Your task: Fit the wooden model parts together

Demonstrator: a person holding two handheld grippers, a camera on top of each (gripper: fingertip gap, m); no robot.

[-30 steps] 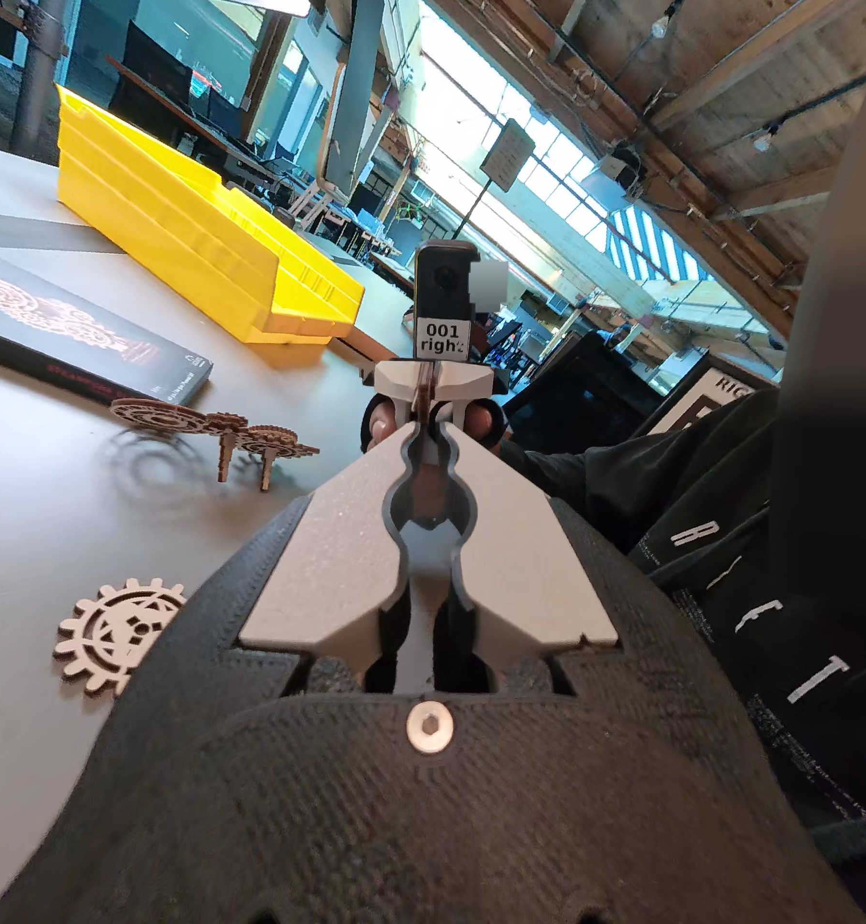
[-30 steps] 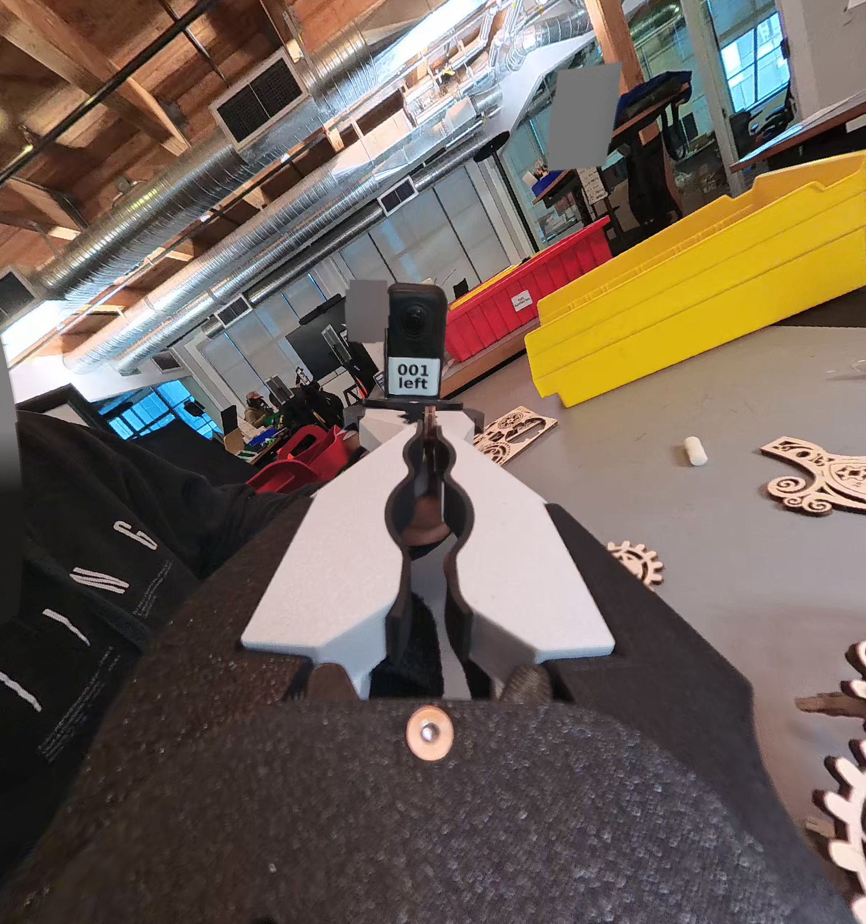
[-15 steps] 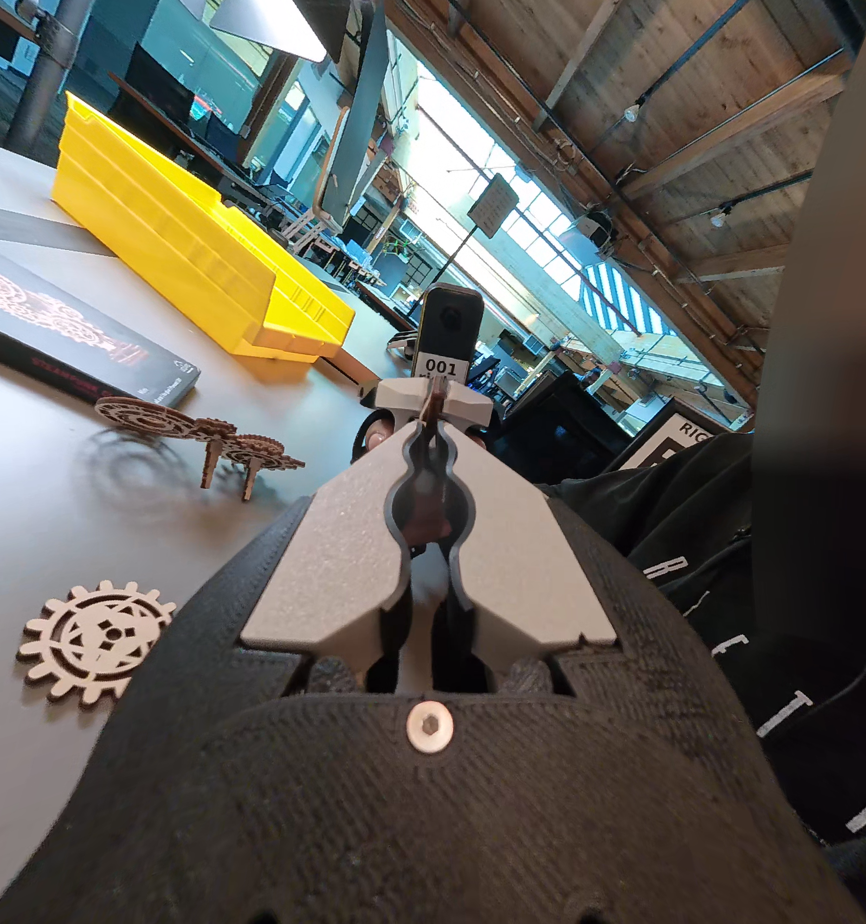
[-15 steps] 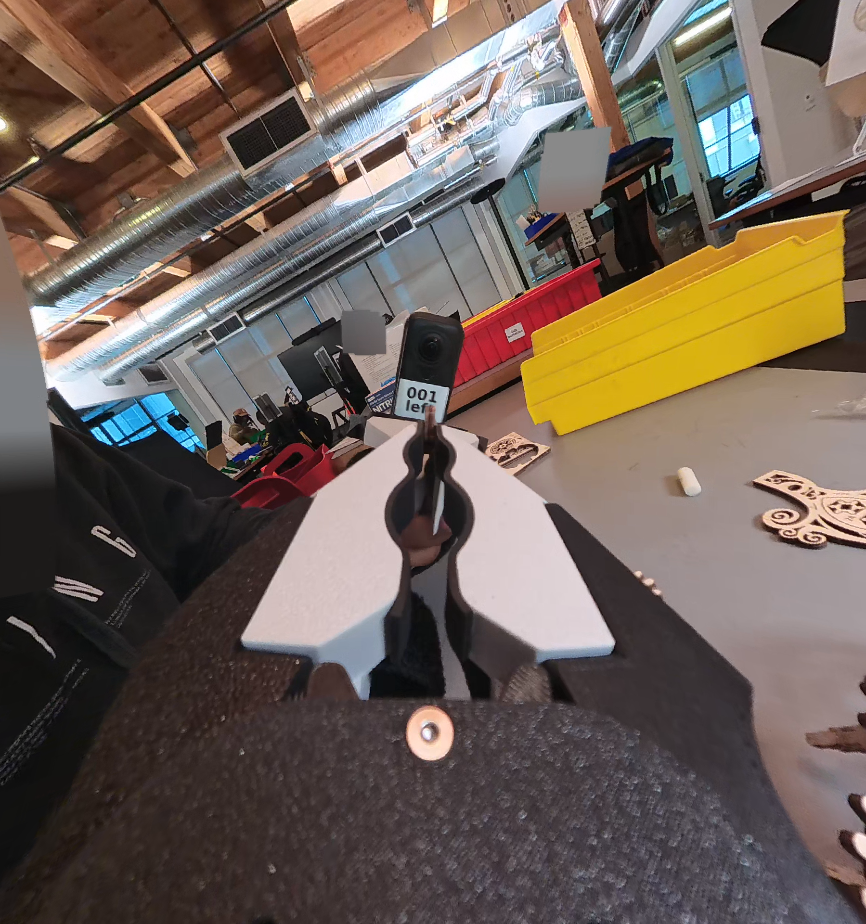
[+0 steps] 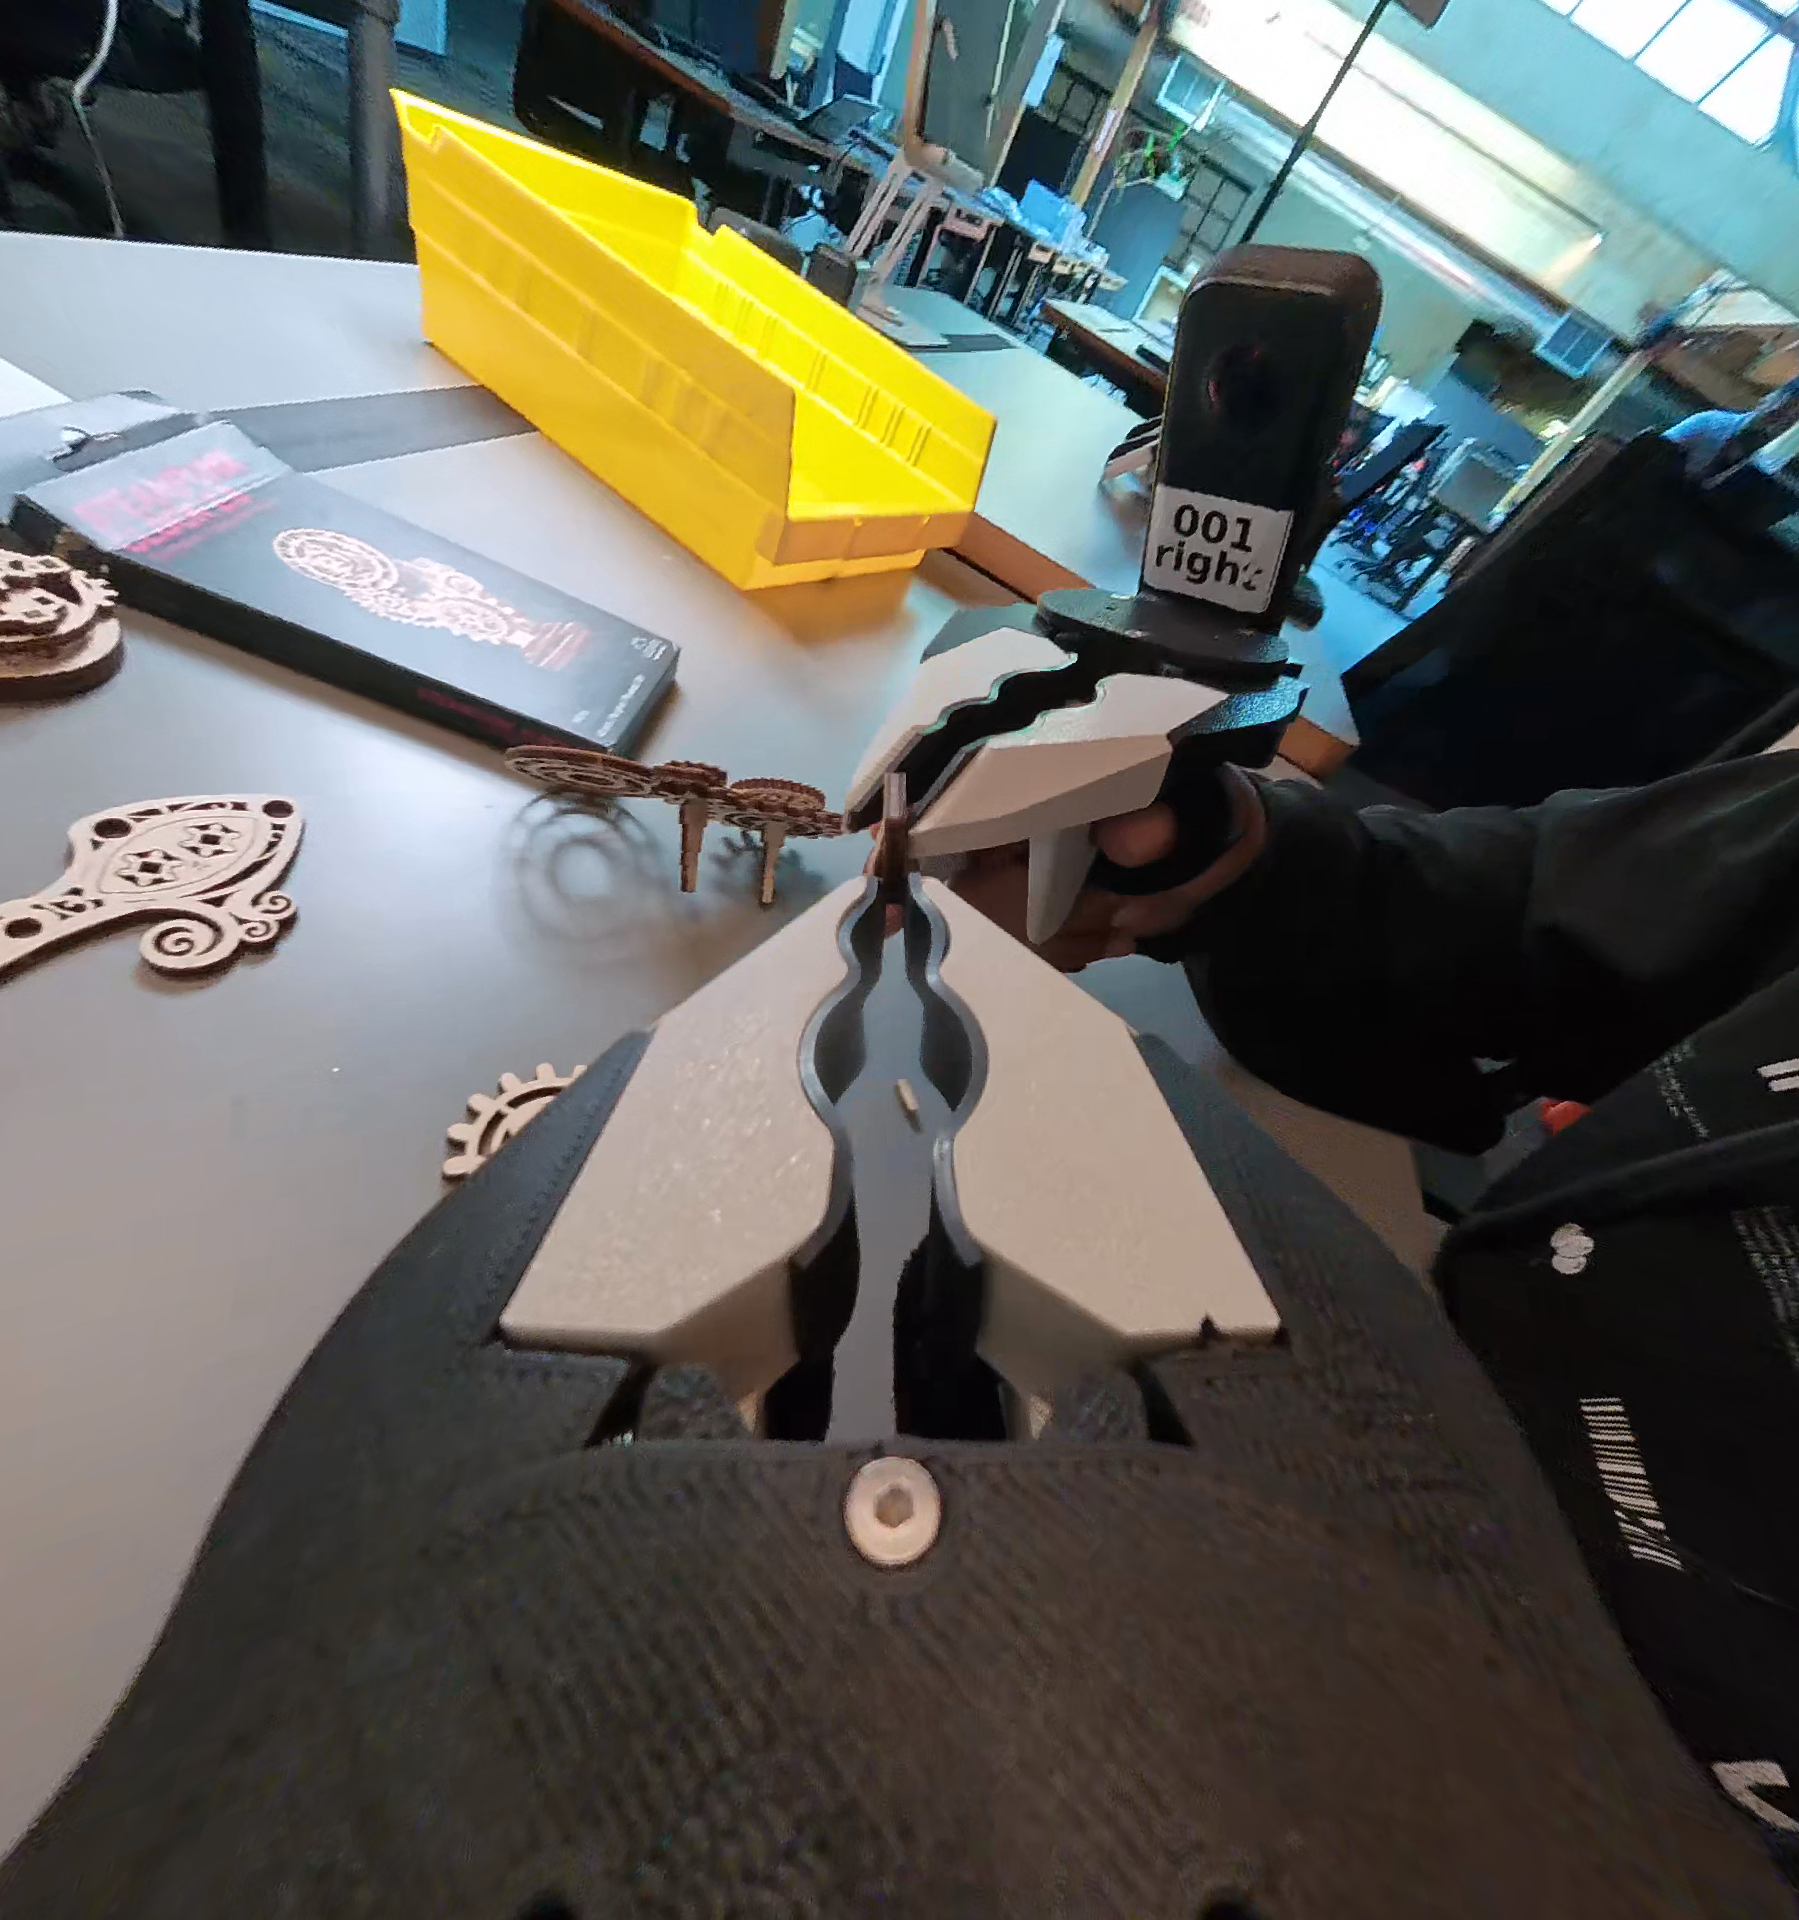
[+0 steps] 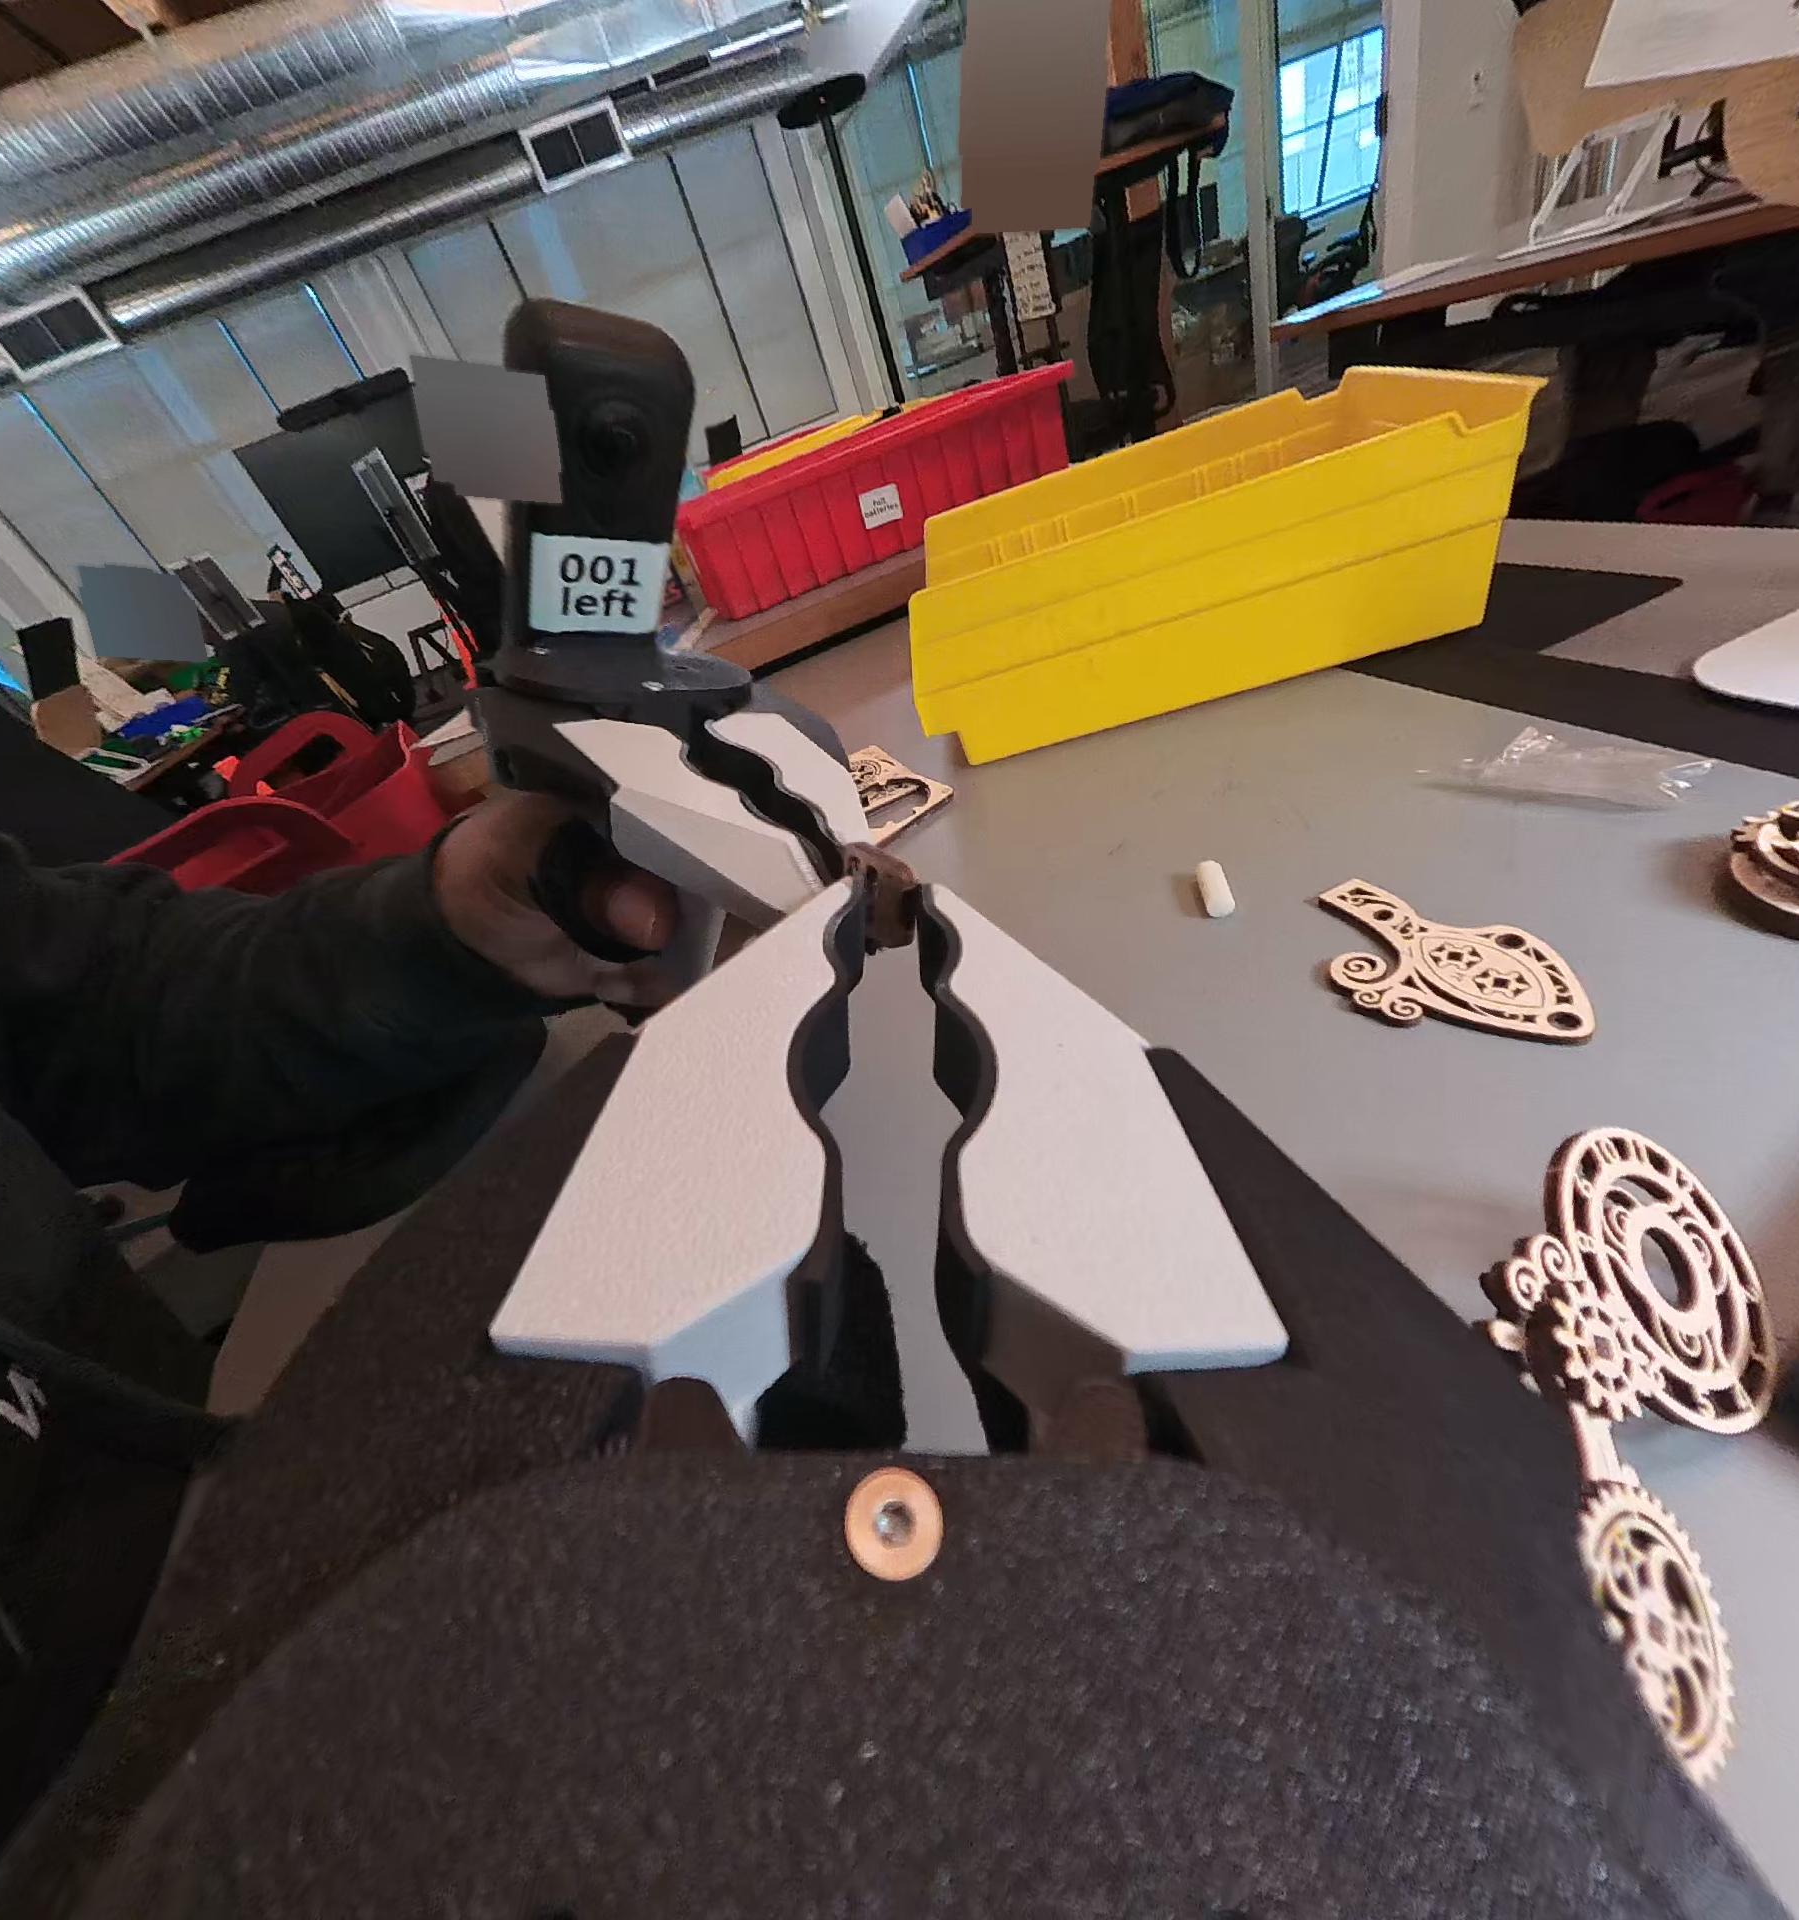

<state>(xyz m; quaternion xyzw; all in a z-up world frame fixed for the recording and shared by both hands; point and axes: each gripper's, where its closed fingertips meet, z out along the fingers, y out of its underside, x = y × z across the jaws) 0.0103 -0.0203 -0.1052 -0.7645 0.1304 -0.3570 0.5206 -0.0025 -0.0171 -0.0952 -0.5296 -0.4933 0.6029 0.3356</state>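
Note:
A small dark wooden part is pinched between both grippers, a little above the grey table. My left gripper is shut on its lower end. My right gripper comes in from the right and is shut on its upper end. In the right wrist view, my right gripper grips the brown part, and the left gripper meets it from the left, tip to tip. A hand holds each gripper. A gear assembly stands on pegs just beyond the tips.
On the table lie a flat ornate piece, a loose gear, a black box, a yellow bin and a small peg. The right wrist view shows a white cylinder, a plastic bag and a red bin. The grippers are tip to tip, or close to it. The flat ornate piece is about equally far from each gripper, around 20 cm. My right wrist view looks at it from another angle.
Both grippers have tipped down from pointing up at the ceiling towards the table. They now meet at an angle instead of head-on. The part stays pinched between them.

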